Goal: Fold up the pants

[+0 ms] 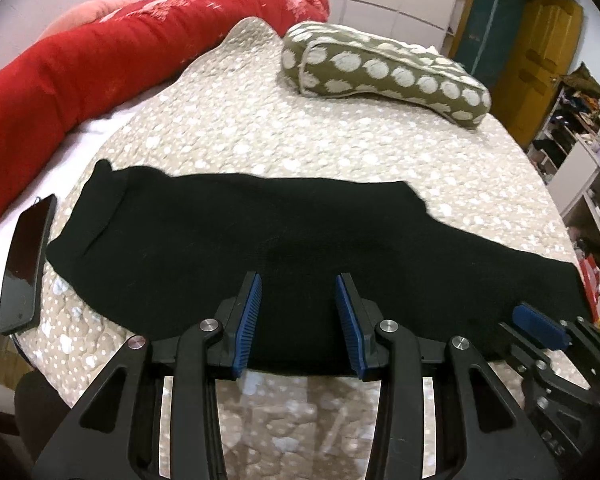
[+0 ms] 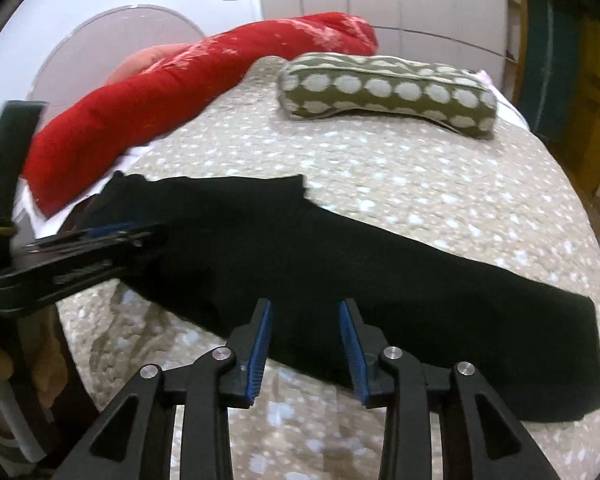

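Only the left wrist view shows a dark phone (image 1: 25, 264) lying at the bed's left edge, just beside the waist end of the black pants (image 1: 284, 248), and cluttered shelves (image 1: 580, 152) on the right. The right wrist view shows the pants (image 2: 340, 264) stretched flat across the dotted bedspread (image 2: 420, 184), legs together (already doubled lengthwise, it seems). The left hand-held gripper (image 1: 299, 322) hovers low over the near edge of the pants, its jaws apart and empty. The right hand-held gripper (image 2: 306, 346) points at the leg part, jaws also apart. A red bolster (image 2: 172, 92) and a spotted cushion (image 2: 388, 92) lie behind.
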Demonstrator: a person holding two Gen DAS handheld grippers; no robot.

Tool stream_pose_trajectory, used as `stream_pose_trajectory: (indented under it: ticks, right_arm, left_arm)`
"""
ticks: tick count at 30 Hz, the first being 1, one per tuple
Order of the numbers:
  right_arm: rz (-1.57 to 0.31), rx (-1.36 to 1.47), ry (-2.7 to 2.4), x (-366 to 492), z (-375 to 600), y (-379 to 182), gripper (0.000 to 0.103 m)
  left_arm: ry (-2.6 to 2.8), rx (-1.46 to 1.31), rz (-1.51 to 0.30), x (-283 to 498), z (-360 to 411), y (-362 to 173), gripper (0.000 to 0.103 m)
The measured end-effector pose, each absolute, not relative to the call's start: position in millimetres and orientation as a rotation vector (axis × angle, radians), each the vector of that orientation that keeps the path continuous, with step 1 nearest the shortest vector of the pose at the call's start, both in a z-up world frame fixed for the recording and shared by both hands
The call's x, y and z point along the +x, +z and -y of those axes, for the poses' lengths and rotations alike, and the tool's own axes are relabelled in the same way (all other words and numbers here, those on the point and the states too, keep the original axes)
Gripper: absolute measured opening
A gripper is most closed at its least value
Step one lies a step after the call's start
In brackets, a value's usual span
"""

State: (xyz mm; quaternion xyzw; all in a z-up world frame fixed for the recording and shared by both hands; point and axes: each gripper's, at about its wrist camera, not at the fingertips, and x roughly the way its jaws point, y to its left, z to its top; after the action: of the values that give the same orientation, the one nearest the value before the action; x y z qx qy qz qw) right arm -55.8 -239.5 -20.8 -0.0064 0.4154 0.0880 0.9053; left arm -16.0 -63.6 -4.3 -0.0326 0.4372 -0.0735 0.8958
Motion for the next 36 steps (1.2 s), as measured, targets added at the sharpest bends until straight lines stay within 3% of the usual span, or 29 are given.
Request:
stream_pose_trajectory:
  ticks: [10, 12, 13, 14, 36]
  right_arm:
    - [-0.867, -0.001, 0.084, -58.5, 268.2, -24.4, 0.035]
    - [-0.868, 0.003, 0.076, -59.2, 272.8, -25.3, 0.035]
    - [-0.867, 0.007, 0.074, -59.4, 274.2, -25.3, 0.035]
    - [-0.866, 0.010, 0.070, -59.5, 275.9, -25.1, 0.035]
    - [-0.871, 0.059, -0.023, -78.0, 323.5, -28.2, 0.040]
  left_arm:
    - [-0.239, -0.040, -0.940, -18.9, 96.0, -10.2, 0.038]
    - [-0.236, -0.035, -0.942, -18.8, 98.9, -12.0, 0.047]
    - [-0.237, -0.039, -0.939, -18.9, 99.2, -12.2, 0.060]
    - [-0.238, -0.047, -0.933, -19.3, 99.1, -12.1, 0.067]
    - [-0.345, 0.057, -0.932, -16.5, 162.5, -11.9, 0.067]
